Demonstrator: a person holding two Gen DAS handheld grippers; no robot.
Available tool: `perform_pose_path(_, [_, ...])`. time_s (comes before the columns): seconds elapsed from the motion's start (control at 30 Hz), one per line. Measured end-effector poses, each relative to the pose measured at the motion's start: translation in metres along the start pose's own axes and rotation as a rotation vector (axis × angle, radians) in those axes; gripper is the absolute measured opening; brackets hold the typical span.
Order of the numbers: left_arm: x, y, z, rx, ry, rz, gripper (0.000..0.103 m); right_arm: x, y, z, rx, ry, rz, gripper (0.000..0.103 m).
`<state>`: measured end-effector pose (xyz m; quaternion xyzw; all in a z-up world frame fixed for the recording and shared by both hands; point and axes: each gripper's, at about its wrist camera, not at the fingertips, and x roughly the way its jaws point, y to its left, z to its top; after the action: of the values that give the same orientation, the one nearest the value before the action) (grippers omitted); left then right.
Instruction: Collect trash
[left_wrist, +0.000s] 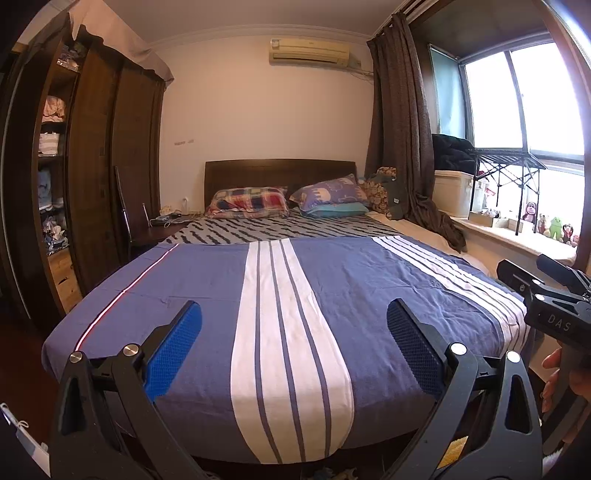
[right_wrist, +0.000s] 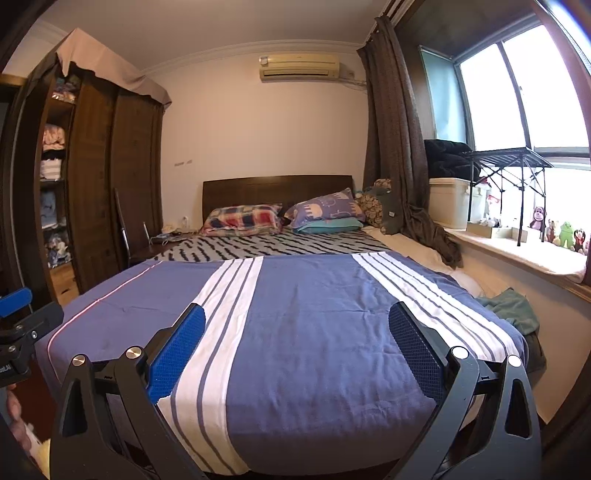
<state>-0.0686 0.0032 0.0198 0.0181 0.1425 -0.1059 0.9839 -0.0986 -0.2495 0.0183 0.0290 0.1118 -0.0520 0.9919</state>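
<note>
Both grippers held out at the foot of a bed (left_wrist: 207, 295), side by side, pointing toward the headboard (left_wrist: 280, 172). Left gripper (left_wrist: 293, 350) spread wide, blue pads (left_wrist: 173, 350) far apart, nothing between them — only the blue bedspread (left_wrist: 184, 280) with its white stripes beyond. Right gripper (right_wrist: 296, 354) likewise wide open and empty, pads (right_wrist: 177, 354) framing the same cover. Seen from the left wrist view at the right edge: the body of the right gripper, with a hand (left_wrist: 561, 380) wrapped round its handle. Seen from the right wrist view at the left edge: a part of the left gripper with a blue pad tip. No trash to be made out on the bed or anywhere else in either view; cannot tell where it lies. At the head of the bed, 2 pillows — a plaid pillow (left_wrist: 246, 201) on the left, a purple elephant-print pillow (left_wrist: 330, 192) on the right atop a teal one. Below them a zebra-striped sheet (left_wrist: 280, 229). Left of the bed, a dark wooden wardrobe (left_wrist: 107, 162) with open shelves of folded clothes. Right of it, a brown curtain (left_wrist: 400, 122) trailing onto the mattress edge, a bright window (left_wrist: 517, 96), and small plush toys (left_wrist: 554, 225) on the sill. Above the headboard, an air conditioner (left_wrist: 309, 52) on the wall. A green cloth (right_wrist: 511, 306) at the bed's right side.
</note>
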Motion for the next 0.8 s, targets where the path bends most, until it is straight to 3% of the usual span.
perform_pose_path(0.8, [-0.0003,0.0035,0.0002,-0.01,0.004,-0.002,0.095,0.0057,0.0073,0.0024,0.006,0.015,0.028,0.1])
